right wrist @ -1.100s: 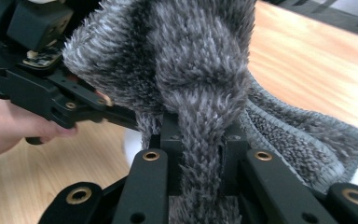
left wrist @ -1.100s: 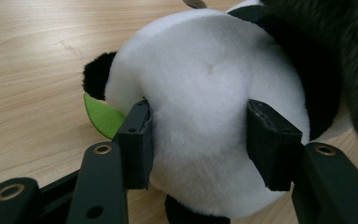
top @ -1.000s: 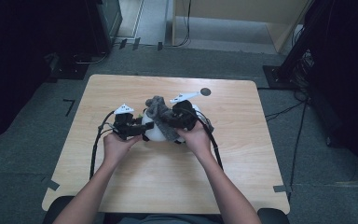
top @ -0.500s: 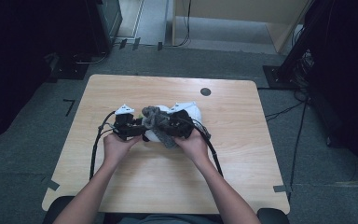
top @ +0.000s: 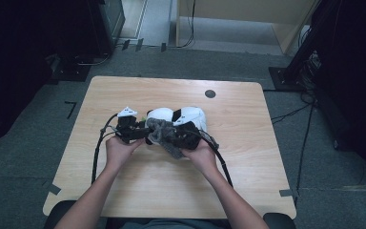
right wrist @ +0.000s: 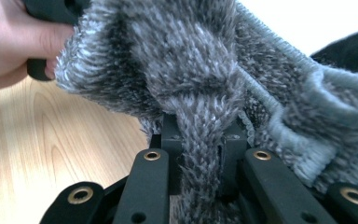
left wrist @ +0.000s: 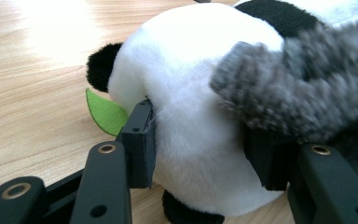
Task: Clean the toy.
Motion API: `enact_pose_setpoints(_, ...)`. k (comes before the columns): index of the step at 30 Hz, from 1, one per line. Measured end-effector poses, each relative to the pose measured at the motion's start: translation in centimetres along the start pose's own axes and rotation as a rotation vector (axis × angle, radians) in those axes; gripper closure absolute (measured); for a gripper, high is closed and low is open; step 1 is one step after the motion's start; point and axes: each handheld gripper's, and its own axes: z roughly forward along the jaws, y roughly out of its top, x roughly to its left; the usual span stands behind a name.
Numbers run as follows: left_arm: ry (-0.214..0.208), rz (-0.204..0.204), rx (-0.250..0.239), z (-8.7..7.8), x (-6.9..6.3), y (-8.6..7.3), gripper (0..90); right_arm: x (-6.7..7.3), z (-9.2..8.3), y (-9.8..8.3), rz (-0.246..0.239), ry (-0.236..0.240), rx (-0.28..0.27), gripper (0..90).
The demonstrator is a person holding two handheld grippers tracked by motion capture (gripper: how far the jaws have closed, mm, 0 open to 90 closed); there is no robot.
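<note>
A black-and-white panda plush [top: 186, 116] lies on the wooden table [top: 248, 167]. My left gripper [top: 143, 133] comes at it from the left. In the left gripper view its pads press into the white fur of the panda [left wrist: 186, 107] on both sides, next to a green felt leaf [left wrist: 103, 113]. A grey fuzzy cloth [top: 164, 133] drapes over the panda's near side between the two hands. My right gripper [top: 178, 138] is shut on a fold of that cloth [right wrist: 191, 70], pinched between its jaws [right wrist: 200, 140]. The cloth [left wrist: 303, 88] overlaps the left gripper's right finger.
A small black round mark [top: 210, 93] lies at the table's far side. Cables trail from both grippers toward the near edge. Dark equipment and a stand flank the table on the grey floor. The person's left hand [right wrist: 14, 51] is close to the cloth.
My right gripper has come down and toward the near side with the grey cloth, bringing it lower over the panda next to the left gripper. The left gripper has held still.
</note>
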Motion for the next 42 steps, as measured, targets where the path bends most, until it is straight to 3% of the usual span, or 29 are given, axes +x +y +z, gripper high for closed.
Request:
enact_pose_setpoints(10,0.005,0.012,-0.001,0.1,-0.2,0.0,49.6,-0.3,-0.2,-2.0,0.001,0.009,0.048,78.7)
enact_pose_setpoints(25,-0.002,0.019,0.003,0.2,-0.3,0.1,55.0,-1.4,-1.9,-4.1,0.015,0.008,0.118,78.2)
enact_pose_setpoints(35,-0.013,0.024,0.000,0.2,-0.3,0.1,63.3,-2.0,-3.8,-4.4,0.018,-0.010,0.112,77.9)
enact_pose_setpoints(42,0.003,0.051,0.005,0.3,-0.4,0.2,66.7,-2.9,-5.0,-5.1,0.036,-0.024,0.117,77.7)
